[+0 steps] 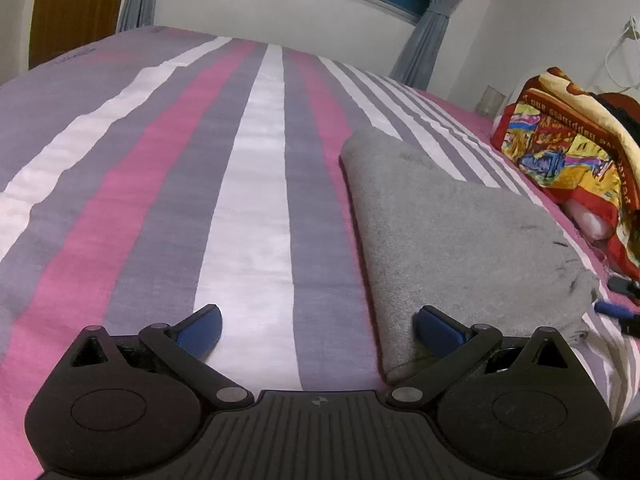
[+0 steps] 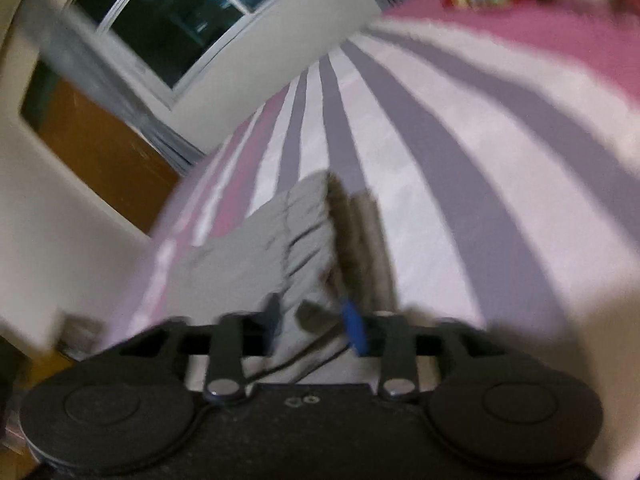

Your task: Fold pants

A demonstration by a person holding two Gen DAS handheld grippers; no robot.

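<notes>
Grey pants [image 1: 452, 232] lie folded lengthwise on the striped bed sheet [image 1: 248, 208], right of centre in the left wrist view. My left gripper [image 1: 318, 326] is open and empty, low over the sheet; its right finger [image 1: 438, 326] rests at the near edge of the pants. In the blurred right wrist view my right gripper [image 2: 316, 320] is shut on the waistband end of the pants [image 2: 280, 256], with the gathered waist between its blue pads. The right gripper's tips [image 1: 618, 308] show at the far right of the left wrist view.
A colourful folded blanket [image 1: 568, 152] lies at the right side of the bed. A window with grey curtains [image 1: 432, 28] and a wooden door [image 1: 76, 4] stand beyond the bed. The sheet stretches wide to the left of the pants.
</notes>
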